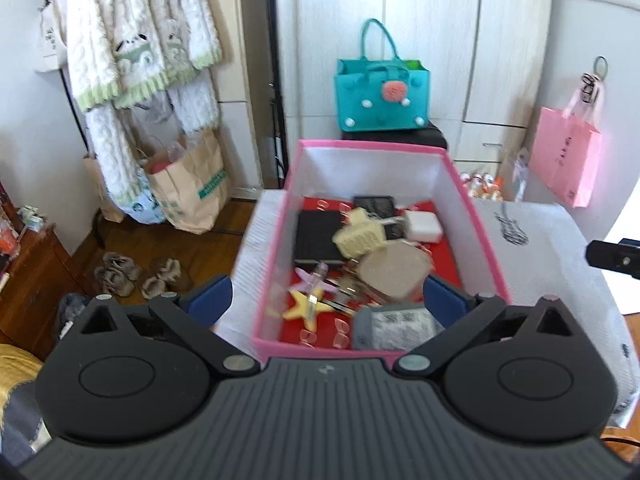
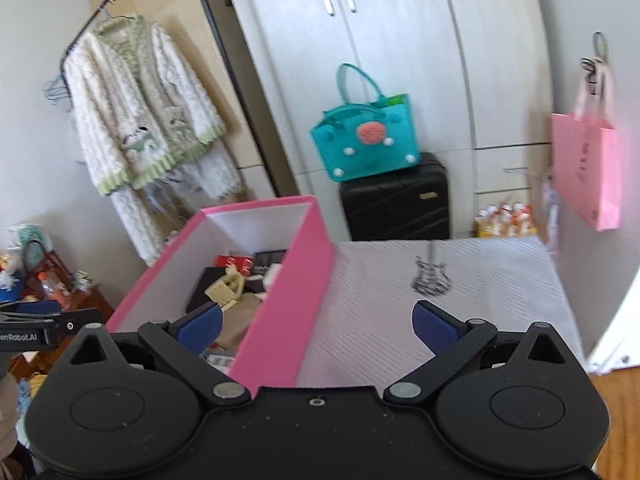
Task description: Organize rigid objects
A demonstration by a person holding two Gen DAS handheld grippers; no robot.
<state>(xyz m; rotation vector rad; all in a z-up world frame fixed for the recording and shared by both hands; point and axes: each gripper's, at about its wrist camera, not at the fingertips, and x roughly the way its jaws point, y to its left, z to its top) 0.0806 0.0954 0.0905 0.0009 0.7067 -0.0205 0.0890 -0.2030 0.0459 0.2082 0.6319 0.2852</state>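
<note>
A pink storage box (image 1: 276, 224) with white inner walls and a red floor sits on a white cloth-covered table (image 1: 560, 264). Inside lie a yellow star clip (image 1: 306, 307), a cream hair claw (image 1: 360, 236), a black case (image 1: 318, 238), a beige compact (image 1: 394, 268), a white charger (image 1: 422, 226) and a grey device (image 1: 394, 328). My left gripper (image 1: 326, 300) is open and empty, above the box's near end. My right gripper (image 2: 318, 320) is open and empty, straddling the box's right wall (image 2: 288, 292). The right gripper's tip shows in the left wrist view (image 1: 612, 258).
A teal felt bag (image 1: 382, 92) stands on a black suitcase (image 2: 396, 204) behind the table, before white wardrobes. A pink paper bag (image 2: 586, 168) hangs at the right. Robes (image 1: 140, 40) hang at the left, with paper bags and slippers (image 1: 136, 274) on the wooden floor.
</note>
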